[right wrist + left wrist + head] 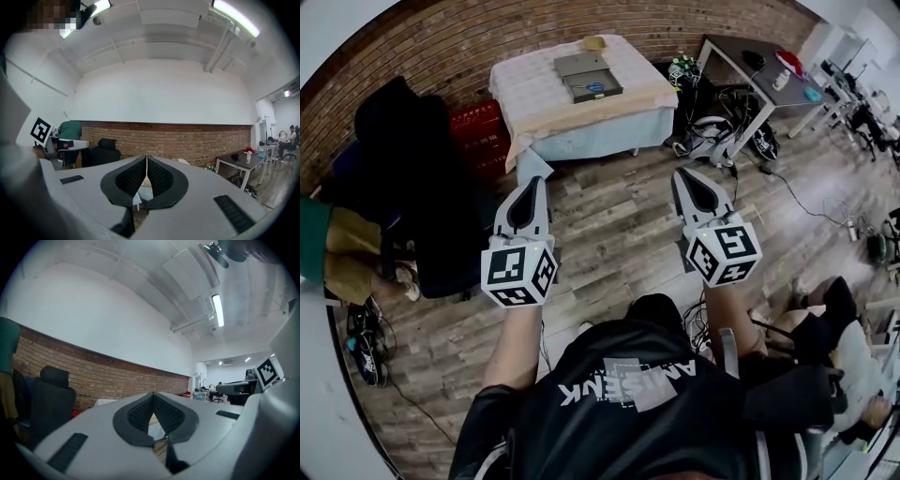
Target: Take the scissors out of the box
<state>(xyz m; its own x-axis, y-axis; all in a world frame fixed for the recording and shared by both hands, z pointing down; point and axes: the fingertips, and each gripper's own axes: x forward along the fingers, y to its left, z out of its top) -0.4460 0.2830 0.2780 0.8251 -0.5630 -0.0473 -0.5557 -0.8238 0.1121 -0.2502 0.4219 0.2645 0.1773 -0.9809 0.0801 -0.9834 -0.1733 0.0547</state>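
Observation:
A grey flat box lies open on a cloth-covered table at the far side of the room, with a small blue item inside; I cannot make out scissors. My left gripper and right gripper are held level over the wooden floor, well short of the table and pointing towards it. In the left gripper view the left gripper has its pads meeting at the tips with nothing between them. The right gripper view shows the right gripper shut the same way and empty.
A black office chair and a red crate stand left of the table. A dark desk with cables and shoes beneath it is at the right. One person sits at the lower right, another at the left edge.

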